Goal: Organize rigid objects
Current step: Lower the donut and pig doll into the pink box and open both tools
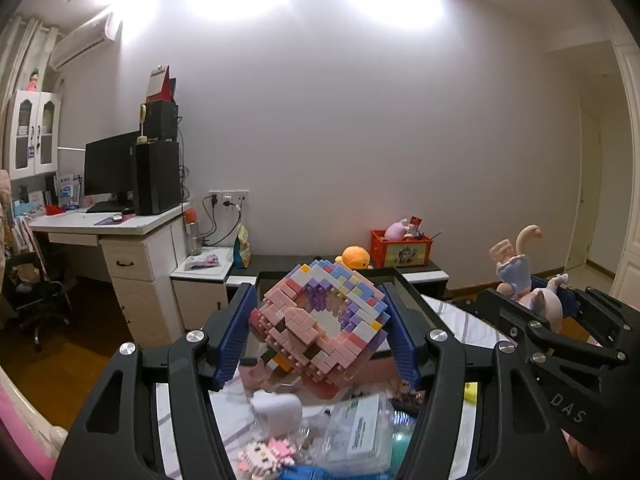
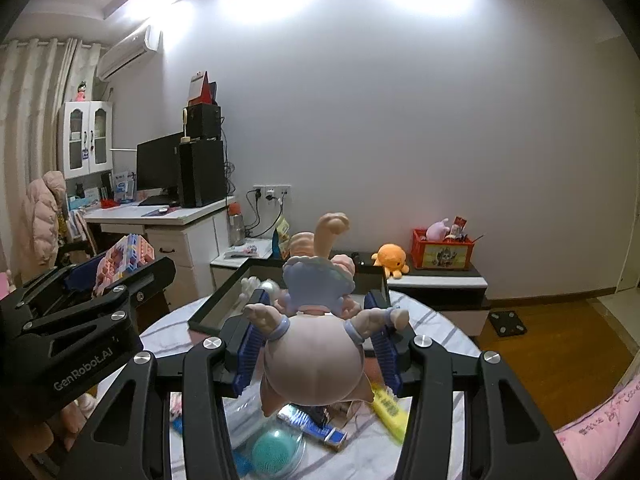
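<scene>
Two claws hang side by side above the cluttered surface point(image 2: 436, 320), each clamped partway shut on a toy. The left claw point(image 1: 320, 332) grips a pastel brick-built ring model point(image 1: 320, 320), lifted just before the dark tray point(image 2: 212, 312). The right claw point(image 2: 316, 356) pinches a pale doll figure point(image 2: 316, 360) upside down, also in the air near that tray's front edge.

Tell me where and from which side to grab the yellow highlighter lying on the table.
Grip the yellow highlighter across the middle of its barrel, coming from above. It lies flat on the striped table, long and slim, so its narrow sides suit the pads. The right gripper is already shut on the figurine.
</scene>
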`<action>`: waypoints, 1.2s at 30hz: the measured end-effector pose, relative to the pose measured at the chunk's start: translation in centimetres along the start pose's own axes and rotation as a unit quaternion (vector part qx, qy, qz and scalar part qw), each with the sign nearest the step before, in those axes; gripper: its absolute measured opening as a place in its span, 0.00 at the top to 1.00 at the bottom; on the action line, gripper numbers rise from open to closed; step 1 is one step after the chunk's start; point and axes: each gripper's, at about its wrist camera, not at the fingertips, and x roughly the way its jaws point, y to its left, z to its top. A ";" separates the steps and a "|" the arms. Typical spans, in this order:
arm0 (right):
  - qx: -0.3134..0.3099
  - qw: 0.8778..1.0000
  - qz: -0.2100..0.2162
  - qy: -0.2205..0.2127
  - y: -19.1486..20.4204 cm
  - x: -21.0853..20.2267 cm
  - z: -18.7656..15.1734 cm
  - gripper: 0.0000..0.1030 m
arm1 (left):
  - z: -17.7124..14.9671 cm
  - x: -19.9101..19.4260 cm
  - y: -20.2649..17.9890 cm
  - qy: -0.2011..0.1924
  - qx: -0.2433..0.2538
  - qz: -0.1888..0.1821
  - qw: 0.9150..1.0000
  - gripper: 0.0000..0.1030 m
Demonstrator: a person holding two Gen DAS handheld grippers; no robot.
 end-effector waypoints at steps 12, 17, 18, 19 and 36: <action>-0.017 1.000 -0.005 -0.015 0.1 5.3 2.6 0.51 | 2.5 6.8 1.4 -0.021 0.005 0.025 0.999 0.39; -0.027 1.000 -0.007 0.014 -0.6 9.7 3.1 0.51 | 3.4 11.8 2.2 -0.005 0.014 0.036 0.999 0.39; -0.026 0.999 -0.006 0.020 -0.9 10.6 3.3 0.51 | 3.5 12.9 2.4 0.002 0.016 0.039 0.999 0.39; -0.030 0.999 -0.011 0.025 -1.0 11.8 3.5 0.51 | 3.5 14.2 2.5 0.011 0.020 0.040 0.999 0.39; -0.001 0.969 0.008 0.248 -5.3 25.1 -3.0 0.51 | -3.3 28.6 0.2 0.285 0.067 -0.036 0.956 0.39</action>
